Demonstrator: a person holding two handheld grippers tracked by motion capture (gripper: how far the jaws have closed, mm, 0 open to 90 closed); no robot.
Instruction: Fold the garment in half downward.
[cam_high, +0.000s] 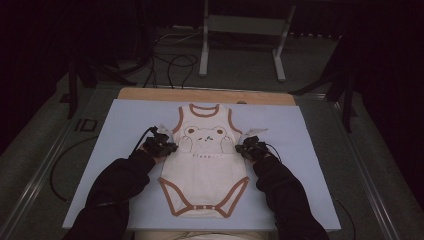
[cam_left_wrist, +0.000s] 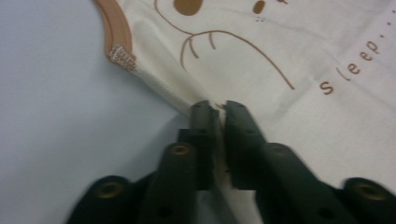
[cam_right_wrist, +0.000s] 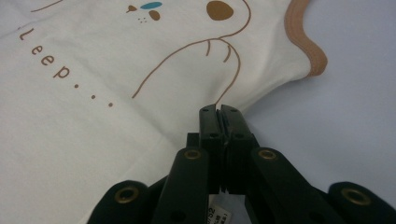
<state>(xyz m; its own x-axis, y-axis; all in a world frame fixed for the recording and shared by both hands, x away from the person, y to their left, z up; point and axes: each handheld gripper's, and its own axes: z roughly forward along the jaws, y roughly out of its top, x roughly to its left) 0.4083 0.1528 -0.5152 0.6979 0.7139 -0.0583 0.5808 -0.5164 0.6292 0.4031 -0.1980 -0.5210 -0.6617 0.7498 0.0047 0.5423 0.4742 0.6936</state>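
the cream baby bodysuit (cam_high: 205, 165) lies flat on the pale blue mat (cam_high: 115, 125). it looks light, limp and easily bunched. the left gripper (cam_left_wrist: 215, 108) and right gripper (cam_right_wrist: 218, 111) each pinch a side seam under an armhole, sensible holds.

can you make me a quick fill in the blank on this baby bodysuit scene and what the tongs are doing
1. The cream bodysuit lies flat on a pale ____ mat.
2. The left tongs are pinched shut on the bodysuit's side ____.
3. The right tongs are ____ on the opposite side edge.
4. The word printed under the bear reads ____.

Missing words: blue; edge; shut; sleep
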